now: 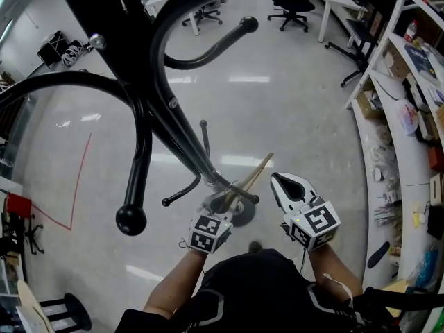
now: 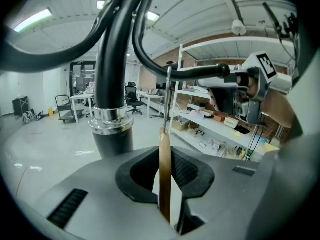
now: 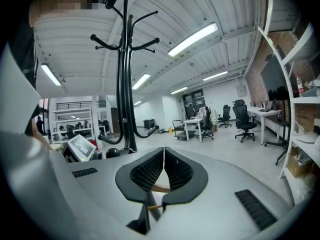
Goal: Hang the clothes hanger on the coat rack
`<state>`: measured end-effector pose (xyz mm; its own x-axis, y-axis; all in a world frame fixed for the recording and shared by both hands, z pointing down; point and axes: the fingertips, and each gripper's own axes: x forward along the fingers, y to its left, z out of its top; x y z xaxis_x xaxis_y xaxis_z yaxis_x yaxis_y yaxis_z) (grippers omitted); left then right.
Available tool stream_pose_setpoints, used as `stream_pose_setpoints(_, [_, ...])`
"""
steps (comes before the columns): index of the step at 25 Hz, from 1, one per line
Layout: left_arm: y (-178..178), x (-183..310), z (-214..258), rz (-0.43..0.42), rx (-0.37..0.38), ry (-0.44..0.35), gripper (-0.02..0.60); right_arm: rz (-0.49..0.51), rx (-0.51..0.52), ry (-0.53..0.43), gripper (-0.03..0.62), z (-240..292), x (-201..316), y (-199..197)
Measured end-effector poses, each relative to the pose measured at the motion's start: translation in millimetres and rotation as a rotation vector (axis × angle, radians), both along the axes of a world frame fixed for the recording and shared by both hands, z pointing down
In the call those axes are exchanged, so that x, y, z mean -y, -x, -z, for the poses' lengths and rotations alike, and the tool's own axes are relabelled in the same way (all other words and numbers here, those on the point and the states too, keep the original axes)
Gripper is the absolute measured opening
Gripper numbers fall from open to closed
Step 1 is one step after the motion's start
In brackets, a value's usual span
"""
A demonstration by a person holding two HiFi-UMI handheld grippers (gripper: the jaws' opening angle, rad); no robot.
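Note:
A black coat rack [image 1: 149, 96] with curved, ball-tipped arms rises right in front of me. My left gripper [image 1: 220, 203] is shut on a wooden clothes hanger [image 1: 251, 179] beside the rack's pole. In the left gripper view the hanger [image 2: 165, 179] stands edge-on between the jaws. Its metal hook [image 2: 168, 94] points up next to the pole [image 2: 111, 84], under a curved arm. My right gripper [image 1: 281, 179] hovers just right of the hanger, shut with nothing between its fingers. In its own view the right gripper [image 3: 163, 151] has its tips touching, and the rack [image 3: 122, 94] stands to the left.
White shelving [image 1: 409, 116] full of boxes runs along the right side. Office chairs [image 1: 291, 5] and desks stand at the far end of the shiny floor. A red tape line [image 1: 80, 179] marks the floor at left, and a black stool [image 1: 66, 311] sits at lower left.

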<state>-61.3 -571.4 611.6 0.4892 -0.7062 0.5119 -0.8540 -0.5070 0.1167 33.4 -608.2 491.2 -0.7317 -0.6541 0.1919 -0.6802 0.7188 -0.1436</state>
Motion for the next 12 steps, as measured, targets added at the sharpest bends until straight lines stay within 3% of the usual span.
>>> stream_pose_setpoints(12, [5.2,6.3,-0.6,0.021,0.058,-0.051,0.052,0.034,0.005,0.022,0.008,-5.0,3.0,2.2])
